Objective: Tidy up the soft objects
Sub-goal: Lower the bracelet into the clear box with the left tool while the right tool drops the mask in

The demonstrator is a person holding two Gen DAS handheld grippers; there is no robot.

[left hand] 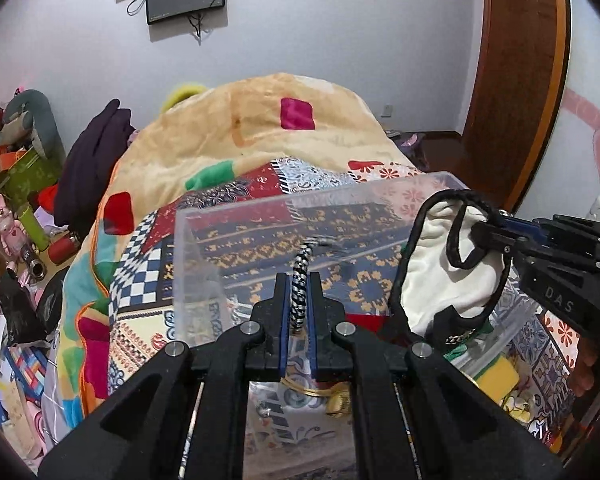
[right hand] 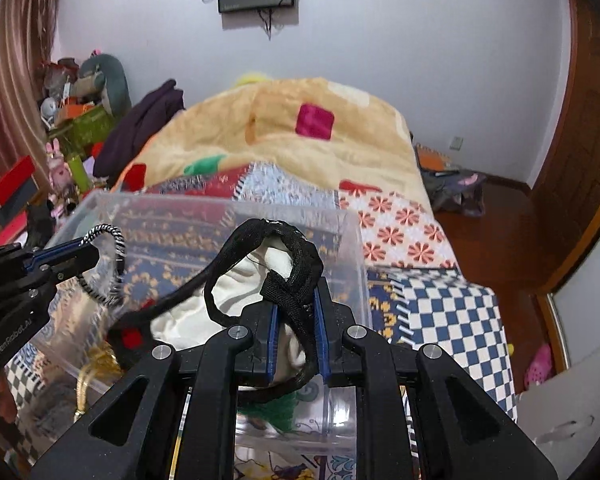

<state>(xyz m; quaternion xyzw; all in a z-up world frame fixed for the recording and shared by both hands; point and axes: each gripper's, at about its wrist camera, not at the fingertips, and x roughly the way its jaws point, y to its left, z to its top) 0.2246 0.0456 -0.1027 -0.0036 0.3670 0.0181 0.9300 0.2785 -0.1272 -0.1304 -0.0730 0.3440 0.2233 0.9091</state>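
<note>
While the left wrist view looks over a patchwork bed, one left gripper (left hand: 299, 294) has its fingers clamped on a single black-and-white braided cord (left hand: 300, 280), which rises above one clear plastic bin (left hand: 260, 208). At the right edge, one right gripper (left hand: 486, 236) pinches the black strap of a cream cloth bag (left hand: 440, 272) hanging over the bin. Gold items under the gripper body are partly hidden and hard to identify.

From the right wrist view, the right gripper (right hand: 296, 312) is closed on the woven black strap (right hand: 296, 256), the soft cream bag (right hand: 260, 280) bunched just behind. The left gripper (right hand: 86, 254) enters from the left, holding the striped cord loop (right hand: 116, 248) over the bin (right hand: 352, 240). One folded tan blanket (right hand: 280, 128) lies beyond.
</note>
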